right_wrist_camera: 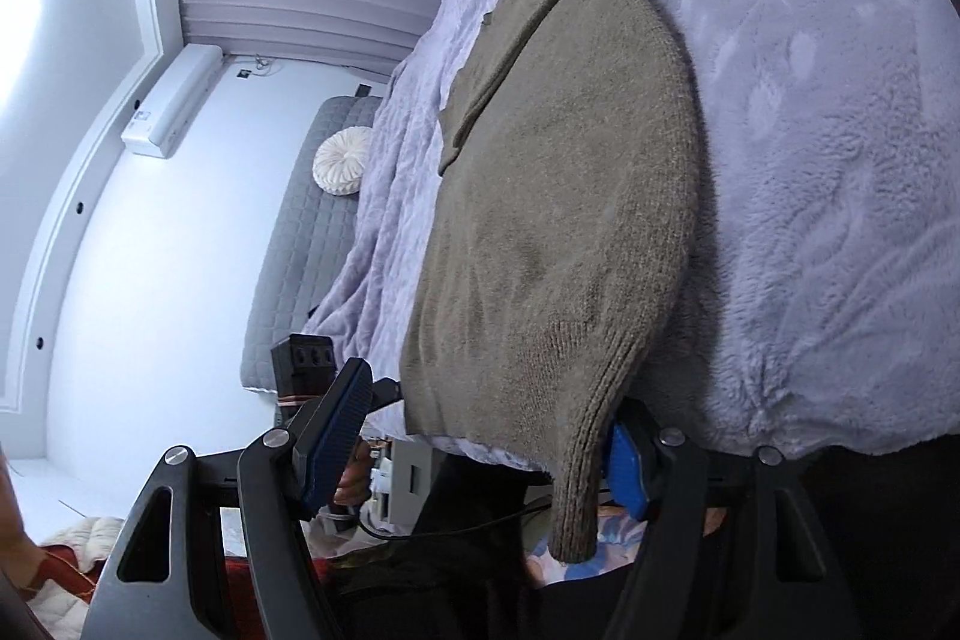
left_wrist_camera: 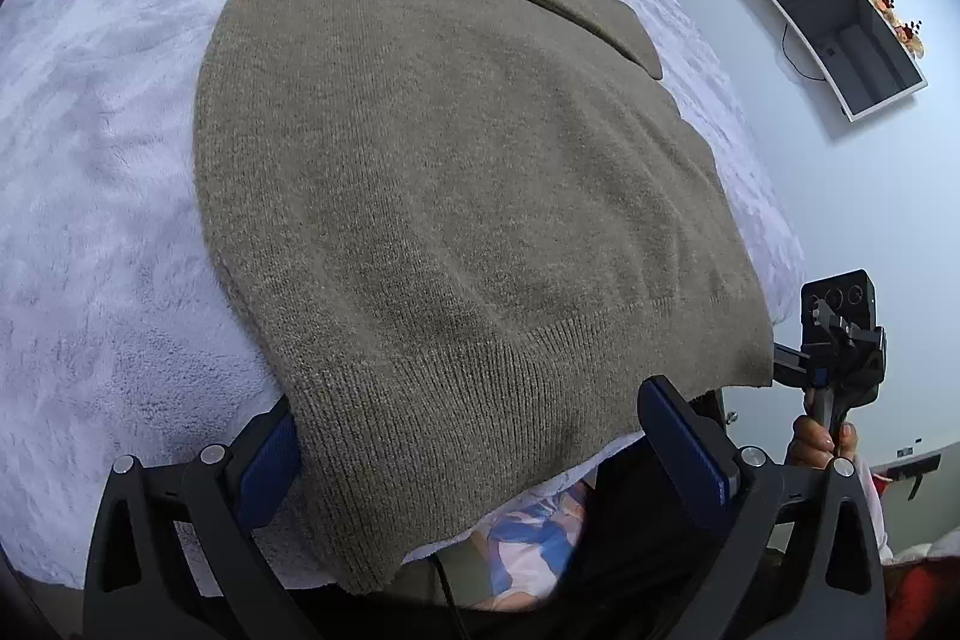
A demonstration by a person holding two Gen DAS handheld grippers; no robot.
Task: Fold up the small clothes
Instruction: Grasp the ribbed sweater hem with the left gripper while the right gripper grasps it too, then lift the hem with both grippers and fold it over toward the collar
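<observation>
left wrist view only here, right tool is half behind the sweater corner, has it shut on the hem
observer: No. The right tool is wide open; the sweater hem corner hangs between its fingers, against one blue pad.
operator: is that corner lying on the bed
observer: No, it droops past the edge of the blanket.
operator: anything beyond the bed on that side
observer: A round white cushion on a grey quilted mat.
</observation>
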